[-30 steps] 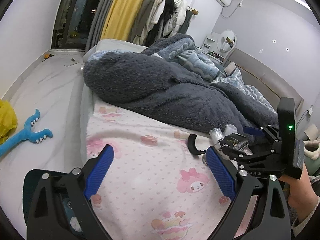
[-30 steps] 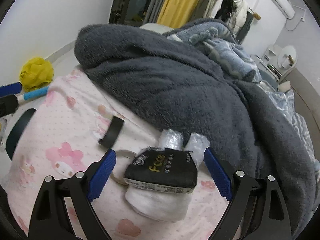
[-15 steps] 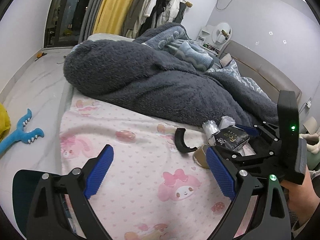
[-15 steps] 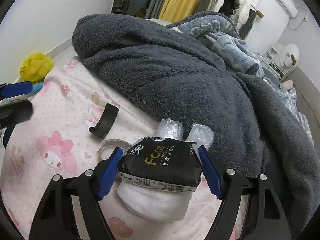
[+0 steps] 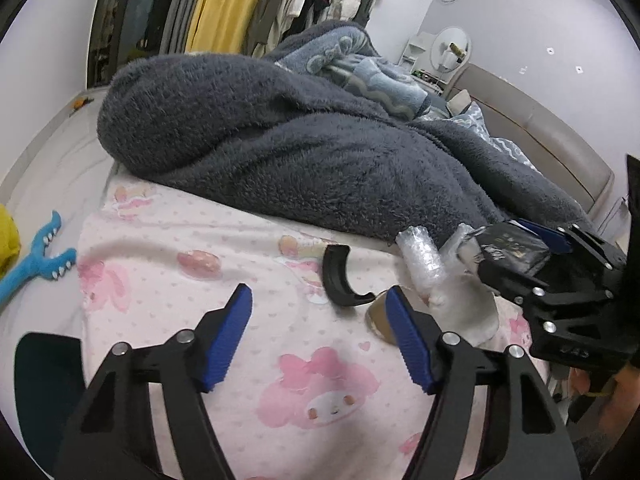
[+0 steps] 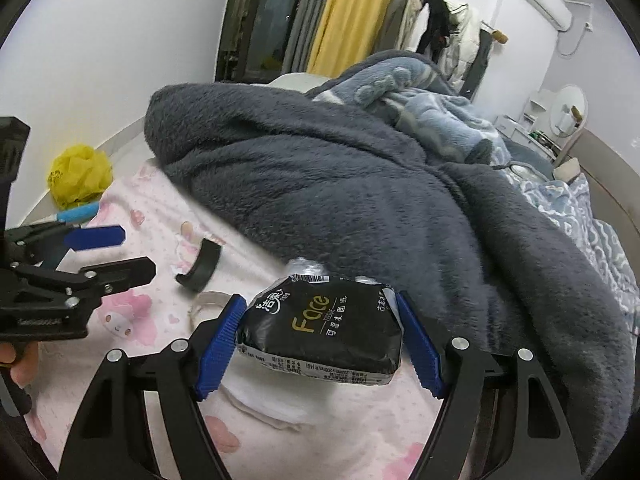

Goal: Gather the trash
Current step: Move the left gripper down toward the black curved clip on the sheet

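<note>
Trash lay ahead of both my grippers on the pink cartoon-print bedsheet (image 5: 168, 248), along the edge of the dark grey fleece blanket (image 5: 280, 152). My right gripper (image 6: 319, 328) was clamped on the black plastic tissue pack with gold "Face" lettering (image 6: 320, 330); its blue ribbed pads pressed the pack's two short ends, and the pack sat raised above a crumpled white tissue wad (image 6: 264, 400) beneath it. Its jaws had closed in onto the pack within the last second. Just beyond the pack, the tops of two clear crinkled plastic-wrapped rolls (image 5: 420, 256) poked out from under the blanket's edge.

My left gripper (image 5: 320, 312) stood with its jaws apart, nothing between the pads; they had just been narrowing. Just ahead of its right fingertip lay a curved black plastic piece (image 5: 338, 276), and a tan tape ring (image 5: 378, 318) sat partly hidden behind that same fingertip. Off to the left of this gripper, on the pale floor (image 5: 56, 148), I saw a blue toothed plush toy (image 5: 40, 256) and, in the right camera, a crumpled yellow plastic bag (image 6: 78, 176).
</note>
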